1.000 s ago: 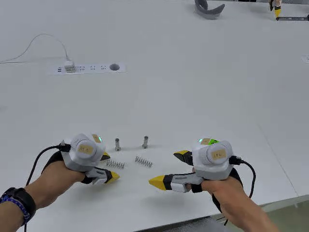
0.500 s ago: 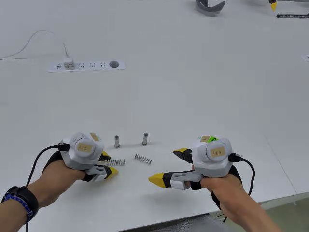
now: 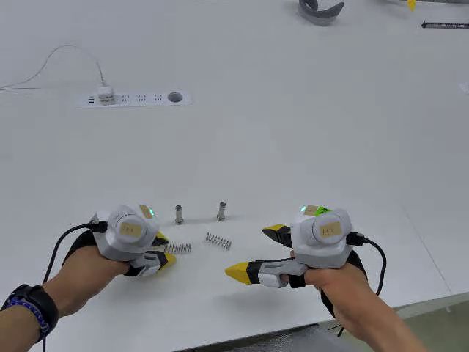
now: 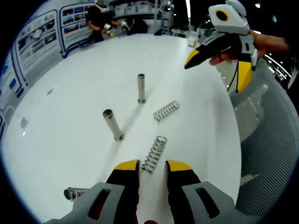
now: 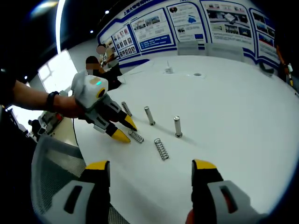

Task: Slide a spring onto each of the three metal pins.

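Left gripper (image 3: pixel 163 248) poised at a spring (image 3: pixel 176 248), lower left.
Its jaws stand narrowly parted, empty; a skewed pinch may flick the spring into the upright pin (image 3: pixel 179 215) above. Lower right, the right gripper (image 3: pixel 256 251) gapes wide, empty.

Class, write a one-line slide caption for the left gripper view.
The left gripper, jaws open, poised at a loose spring on the white bench; two bare pins and a second spring beyond.
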The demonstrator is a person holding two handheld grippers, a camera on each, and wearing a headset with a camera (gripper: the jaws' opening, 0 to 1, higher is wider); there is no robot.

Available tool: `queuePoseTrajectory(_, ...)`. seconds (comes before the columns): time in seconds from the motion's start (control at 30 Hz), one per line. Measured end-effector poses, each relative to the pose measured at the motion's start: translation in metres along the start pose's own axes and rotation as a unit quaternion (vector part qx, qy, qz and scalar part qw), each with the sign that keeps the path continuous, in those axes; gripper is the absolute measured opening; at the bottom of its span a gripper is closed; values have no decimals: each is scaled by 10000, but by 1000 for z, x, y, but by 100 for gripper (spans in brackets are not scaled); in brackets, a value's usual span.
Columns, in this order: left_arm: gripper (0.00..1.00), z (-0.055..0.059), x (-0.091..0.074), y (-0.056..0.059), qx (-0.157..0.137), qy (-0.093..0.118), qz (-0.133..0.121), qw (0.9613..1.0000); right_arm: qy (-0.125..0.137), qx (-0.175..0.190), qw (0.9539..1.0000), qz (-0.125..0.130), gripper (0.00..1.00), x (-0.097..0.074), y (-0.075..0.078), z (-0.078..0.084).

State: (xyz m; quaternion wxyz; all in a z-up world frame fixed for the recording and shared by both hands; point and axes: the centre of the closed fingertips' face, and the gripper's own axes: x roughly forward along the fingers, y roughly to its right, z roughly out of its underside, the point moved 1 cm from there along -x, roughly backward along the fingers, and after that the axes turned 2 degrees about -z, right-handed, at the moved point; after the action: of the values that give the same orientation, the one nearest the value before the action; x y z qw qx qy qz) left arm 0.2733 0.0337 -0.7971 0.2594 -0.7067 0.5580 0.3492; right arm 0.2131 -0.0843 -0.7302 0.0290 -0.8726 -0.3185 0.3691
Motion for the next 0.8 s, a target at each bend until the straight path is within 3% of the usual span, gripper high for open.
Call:
queuePoseTrajectory(0.13, 19, 0, 2, 1, 227, -70, 13, 9997, -5, -2, 10000, 4, 72, -1, 0, 0)
queuePoseTrajectory(0.3, 11, -1, 2, -1, 80, -46, -97, 9999, -11, -4, 10000, 17, 72, -2, 1, 0)
queuePoseTrajectory(0.47, 11, -2, 3, 3, -50, 12, -135, 9999, -20, -4, 10000, -18, 72, -1, 0, 0)
queuePoseTrajectory(0.8, 11, 1, 0, 7, -688, 97, -224, 9973, -9, 2, 10000, -36, 72, -2, -2, -2)
